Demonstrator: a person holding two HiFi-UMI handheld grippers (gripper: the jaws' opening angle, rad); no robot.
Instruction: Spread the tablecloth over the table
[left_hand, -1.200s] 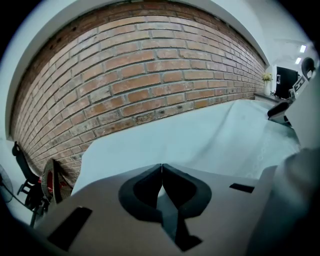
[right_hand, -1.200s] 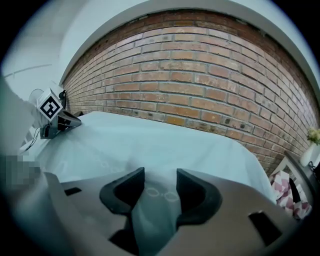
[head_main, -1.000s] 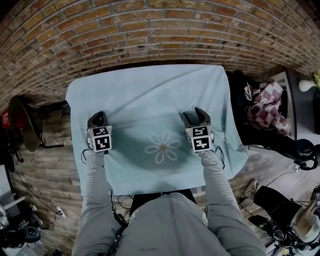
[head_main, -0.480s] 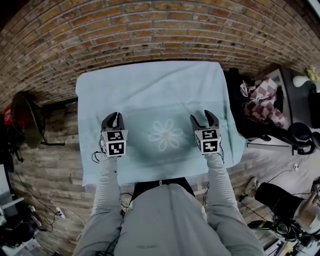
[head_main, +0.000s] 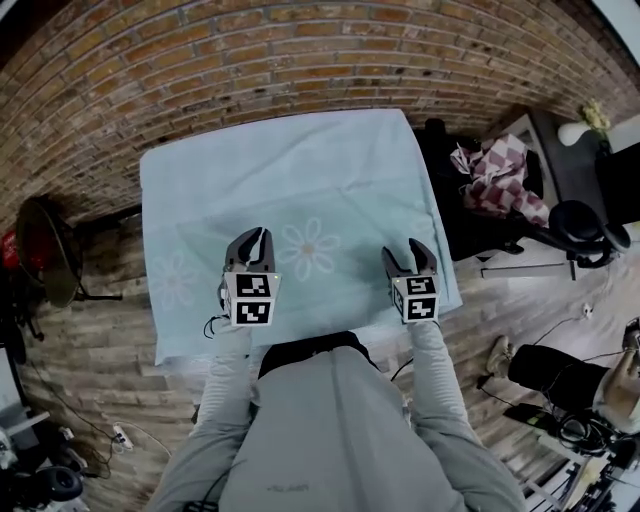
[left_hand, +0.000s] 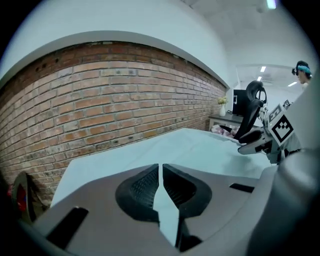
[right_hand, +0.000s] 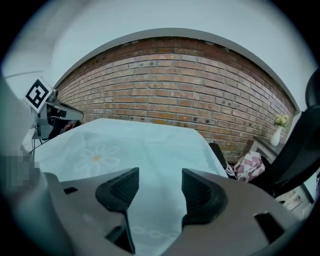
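A brick wall (head_main: 250, 60) stands behind the desk. A black chair (head_main: 452, 215) with a checked cloth (head_main: 495, 178) sits just beside it on the right. The blue tablecloth (head_main: 290, 190) lies flat over the desk. Both claws hang over its near part, tipped forward and down. The left claw (head_main: 250, 240) is closed on nothing. The right claw (head_main: 410, 252) has just been opening wide and holds nothing.

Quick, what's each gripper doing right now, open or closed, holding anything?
Left gripper: closed, nothing pinched.
Right gripper: open, jaws just opened wider, empty, over the cloth.
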